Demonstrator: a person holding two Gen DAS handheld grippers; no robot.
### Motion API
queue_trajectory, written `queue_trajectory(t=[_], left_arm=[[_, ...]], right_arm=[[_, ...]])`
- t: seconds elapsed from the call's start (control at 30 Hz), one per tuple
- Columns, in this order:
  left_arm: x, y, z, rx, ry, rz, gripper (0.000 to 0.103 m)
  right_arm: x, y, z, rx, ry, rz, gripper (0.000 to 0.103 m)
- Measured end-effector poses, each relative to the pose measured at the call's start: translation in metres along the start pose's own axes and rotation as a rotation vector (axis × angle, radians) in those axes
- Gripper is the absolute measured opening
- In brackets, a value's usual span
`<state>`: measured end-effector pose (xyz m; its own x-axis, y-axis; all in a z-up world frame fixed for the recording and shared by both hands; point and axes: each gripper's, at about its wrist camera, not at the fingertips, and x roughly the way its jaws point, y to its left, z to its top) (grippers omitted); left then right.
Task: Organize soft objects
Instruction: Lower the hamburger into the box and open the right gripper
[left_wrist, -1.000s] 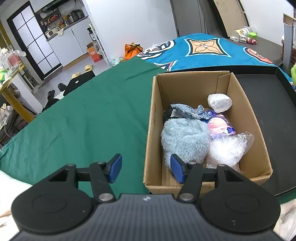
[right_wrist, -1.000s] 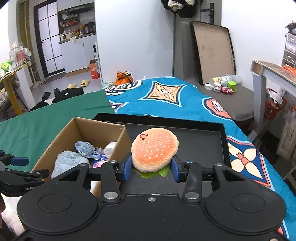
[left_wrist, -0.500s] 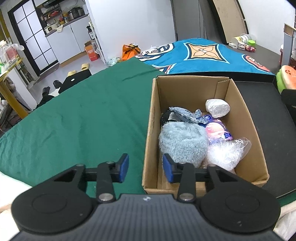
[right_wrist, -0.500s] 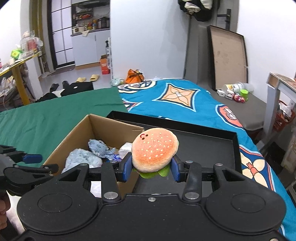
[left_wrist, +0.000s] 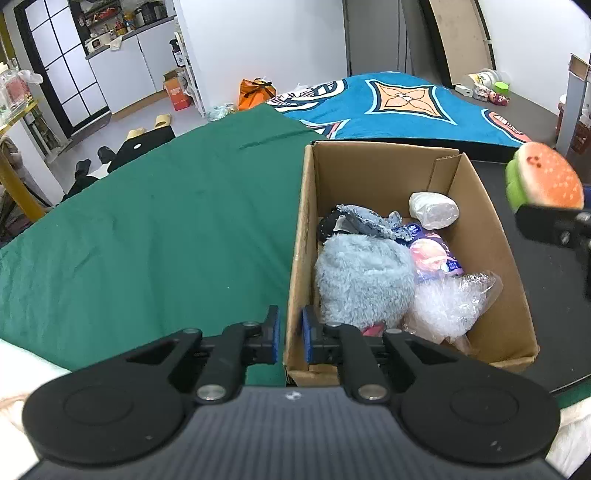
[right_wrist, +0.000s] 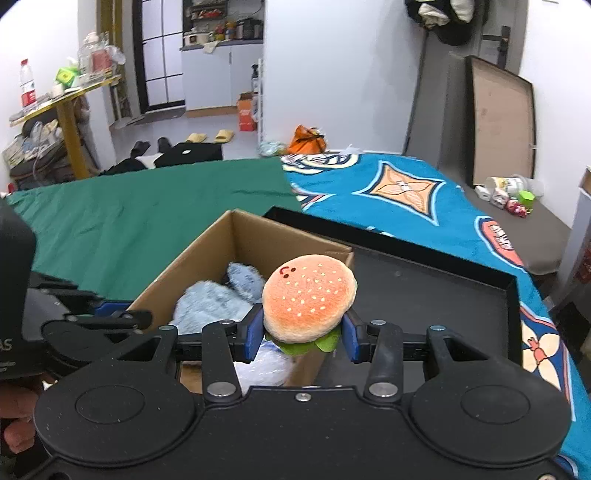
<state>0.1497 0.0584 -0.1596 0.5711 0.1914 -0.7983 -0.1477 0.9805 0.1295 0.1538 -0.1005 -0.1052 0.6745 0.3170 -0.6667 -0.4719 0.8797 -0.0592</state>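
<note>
L fingers (left_wrist: 275, 334) closed on box wall (left_wrist: 295, 295), contents prob. half-hidden

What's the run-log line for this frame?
left claw: shut on box wall | right claw: holds burger over box | next: drop in

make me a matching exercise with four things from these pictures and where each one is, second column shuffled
Things:
1. plush burger
2. fluffy grey toy
3. left tool
4. black tray

Places or states:
A. lying inside the cardboard box
B. clamped on the box's near left wall
C. held between the right tool's pads
D. beside the box, on the blue patterned cover

Pairs: 1-C, 2-A, 3-B, 4-D
</note>
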Motion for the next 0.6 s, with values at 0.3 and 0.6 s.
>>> queue_trajectory(t=[0.3,0.6], left_arm=[[0.0,0.008,0.0,-0.028,-0.001,-0.033,0.009],[-0.001,0.008,0.0,-0.026,0.009,-0.044,0.009]], right_arm=[[0.003,0.024,-0.001,-0.011,0.034,0.063,0.047],[-0.005,0.025,0.001,0.019,0.035,0.095,0.059]])
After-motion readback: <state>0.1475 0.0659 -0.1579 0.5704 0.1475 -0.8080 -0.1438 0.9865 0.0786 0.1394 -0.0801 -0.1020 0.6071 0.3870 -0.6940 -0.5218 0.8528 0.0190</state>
